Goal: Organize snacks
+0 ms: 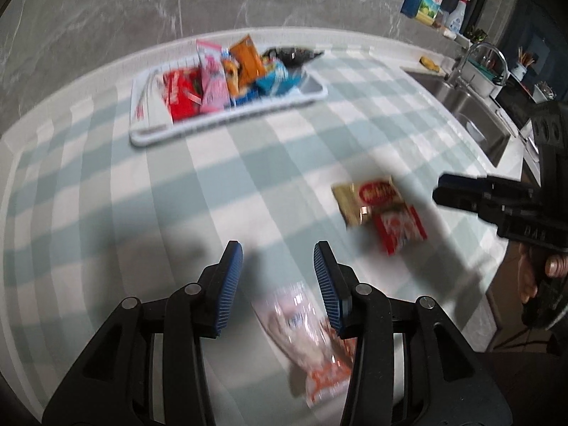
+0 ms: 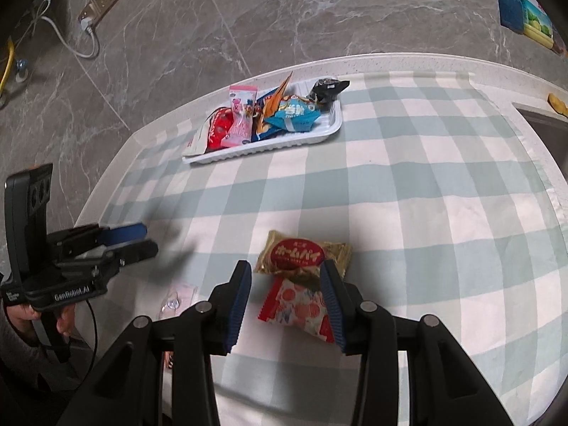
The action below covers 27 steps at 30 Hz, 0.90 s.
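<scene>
A white tray (image 1: 227, 120) at the far side of the checked tablecloth holds several snack packs; it also shows in the right wrist view (image 2: 284, 143). My left gripper (image 1: 278, 259) is open and empty, above a clear pink snack bag (image 1: 305, 323). My right gripper (image 2: 285, 271) is open and empty, its fingers on either side of a red peach-print packet (image 2: 296, 307) that lies against a gold packet with a red label (image 2: 301, 254). Both packets also show in the left wrist view: the gold (image 1: 365, 197) and the red (image 1: 399, 229).
A steel sink (image 1: 472, 120) with a faucet sits at the right end of the counter. Bottles and boxes (image 1: 433, 3) stand behind it. The grey marble floor lies beyond the table's far edge. A wall socket with a cable (image 2: 99, 3) is at far left.
</scene>
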{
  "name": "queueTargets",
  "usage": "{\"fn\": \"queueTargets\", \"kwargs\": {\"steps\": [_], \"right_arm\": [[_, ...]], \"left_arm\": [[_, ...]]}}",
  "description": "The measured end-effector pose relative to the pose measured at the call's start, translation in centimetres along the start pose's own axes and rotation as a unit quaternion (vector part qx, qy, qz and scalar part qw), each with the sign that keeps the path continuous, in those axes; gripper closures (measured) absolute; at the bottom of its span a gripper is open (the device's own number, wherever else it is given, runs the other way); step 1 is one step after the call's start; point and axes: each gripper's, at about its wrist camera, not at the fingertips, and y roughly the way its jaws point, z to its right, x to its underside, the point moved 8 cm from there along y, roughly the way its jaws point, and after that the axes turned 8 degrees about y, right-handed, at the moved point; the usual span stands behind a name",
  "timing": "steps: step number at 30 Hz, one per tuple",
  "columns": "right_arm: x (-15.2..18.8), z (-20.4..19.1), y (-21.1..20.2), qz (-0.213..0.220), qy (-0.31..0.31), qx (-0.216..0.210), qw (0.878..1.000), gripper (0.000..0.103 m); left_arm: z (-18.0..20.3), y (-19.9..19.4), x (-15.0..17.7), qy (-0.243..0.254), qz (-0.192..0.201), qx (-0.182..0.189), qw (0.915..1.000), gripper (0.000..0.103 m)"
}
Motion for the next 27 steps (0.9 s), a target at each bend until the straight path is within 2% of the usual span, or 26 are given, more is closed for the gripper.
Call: {"fn": "queueTargets", "kwargs": {"steps": [7, 13, 27], "right_arm": [[1.7, -0.1, 0.0, -0.012, -0.019, 0.001, 1.000, 0.057], [3.3, -0.2, 0.1, -0.022, -0.026, -0.002, 0.999, 0.057], [4.9, 0.4, -0.3, -0.029, -0.040, -0.003, 0.999, 0.056]], "left_arm": [[1.5, 0.7, 4.1, -0.012, -0.041, 0.014, 0.9990, 0.063], [3.0, 1.5, 6.1, -0.008, -0.070, 0.019, 0.9973, 0.063], [2.8, 3.9, 7.6, -0.024, -0.101, -0.009, 0.9946, 0.062]]}}
